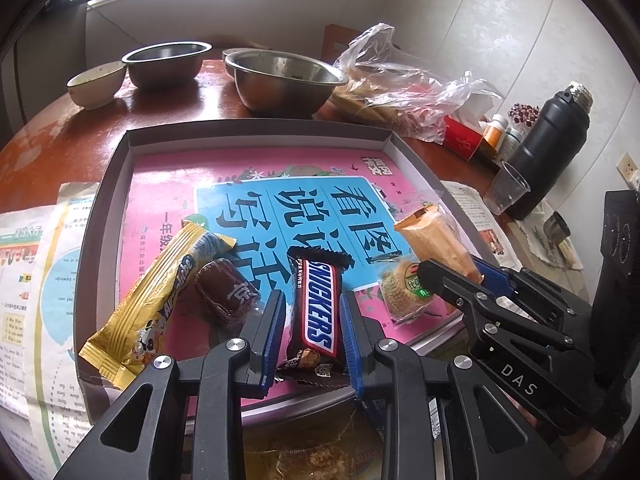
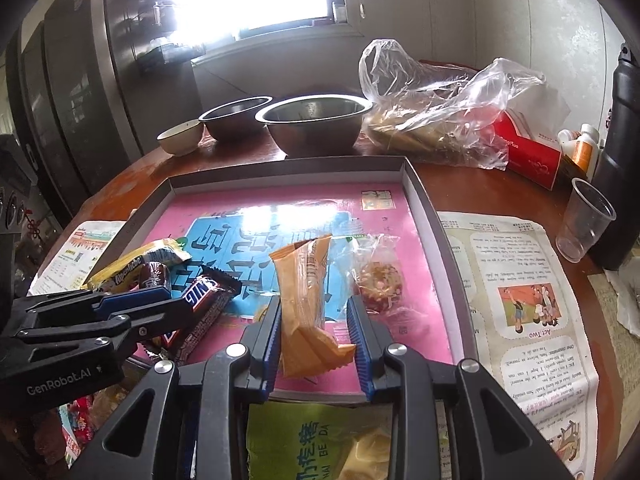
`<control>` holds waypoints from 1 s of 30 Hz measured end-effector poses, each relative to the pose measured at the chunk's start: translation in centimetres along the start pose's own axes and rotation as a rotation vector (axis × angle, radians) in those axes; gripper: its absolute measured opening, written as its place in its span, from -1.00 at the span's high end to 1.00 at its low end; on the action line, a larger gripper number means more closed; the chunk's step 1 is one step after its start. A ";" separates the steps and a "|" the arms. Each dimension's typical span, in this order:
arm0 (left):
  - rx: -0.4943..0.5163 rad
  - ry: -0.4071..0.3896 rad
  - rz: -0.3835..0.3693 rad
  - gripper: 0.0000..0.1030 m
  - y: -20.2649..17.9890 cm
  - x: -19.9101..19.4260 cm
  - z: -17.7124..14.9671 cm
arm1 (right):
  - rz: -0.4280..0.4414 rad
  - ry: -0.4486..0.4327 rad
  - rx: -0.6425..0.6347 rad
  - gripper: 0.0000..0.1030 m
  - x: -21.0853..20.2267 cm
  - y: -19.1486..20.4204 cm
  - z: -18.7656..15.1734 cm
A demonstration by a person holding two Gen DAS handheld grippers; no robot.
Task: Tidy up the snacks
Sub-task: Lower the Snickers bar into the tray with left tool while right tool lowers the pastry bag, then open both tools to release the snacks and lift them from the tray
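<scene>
Left gripper (image 1: 312,332): blue ribbed fingers (image 1: 276,320) pinch a Snickers bar (image 1: 316,316) across its width, the bar lying lengthwise between them over the near part of the tray. Right gripper (image 2: 316,340): fingers (image 2: 362,344) close on an orange snack packet (image 2: 306,304), gripping its lower crimped end; the packet points away from the camera into the tray.

Tray (image 1: 256,130): a shallow grey-walled box lid on the round red-brown worktop (image 1: 168,104), lined with a pink and blue booklet cover (image 1: 280,200) printed in large Chinese characters. Inside it, left of the Snickers bar, lie a small brown wrapped candy (image 1: 226,296) and a long yellow bar wrapper (image 1: 160,300) reading "Alpenliebe"; to the right, a clear-wrapped round biscuit (image 1: 404,290) sits just beside the orange packet.

Lettering: "DAS" on the right gripper's body seen from the left wrist; "GenRobot.AI" on the left gripper's body seen from the right wrist. A green packet (image 2: 320,440) under the right gripper reads "NAI BE DA".

Beyond the tray: two steel bowls (image 1: 284,80), a pale ceramic bowl (image 1: 96,84), a crumpled clear plastic bag (image 2: 440,112), a red box (image 2: 528,152), a clear plastic cup (image 2: 584,220), a black flask (image 1: 548,144). Printed English-language newspaper sheets (image 2: 520,300) flank the tray
</scene>
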State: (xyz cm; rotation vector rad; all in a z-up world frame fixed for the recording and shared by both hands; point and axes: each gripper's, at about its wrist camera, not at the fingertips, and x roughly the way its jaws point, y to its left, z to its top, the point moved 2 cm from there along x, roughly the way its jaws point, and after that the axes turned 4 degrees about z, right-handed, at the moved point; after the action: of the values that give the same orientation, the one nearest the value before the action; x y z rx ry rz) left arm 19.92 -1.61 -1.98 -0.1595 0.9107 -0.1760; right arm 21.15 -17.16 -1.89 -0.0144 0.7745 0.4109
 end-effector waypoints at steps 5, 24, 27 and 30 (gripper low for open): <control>0.001 0.004 0.001 0.45 0.0 0.1 0.0 | 0.005 0.003 0.005 0.37 -0.1 0.0 0.0; 0.004 0.011 -0.007 0.44 -0.3 -0.1 0.0 | 0.009 0.004 0.038 0.37 -0.6 -0.7 -0.1; 0.005 0.014 -0.007 0.44 -0.3 -0.1 -0.1 | 0.009 0.005 0.041 0.37 -0.7 -0.7 -0.1; 0.004 0.014 -0.011 0.40 -0.4 -0.3 0.0 | 0.008 0.003 0.047 0.37 -0.9 -0.8 0.0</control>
State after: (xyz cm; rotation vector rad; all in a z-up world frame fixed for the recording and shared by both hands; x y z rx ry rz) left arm 19.69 -1.93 -1.72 -0.1594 0.9240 -0.1894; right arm 20.86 -18.19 -1.45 0.0322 0.7876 0.4006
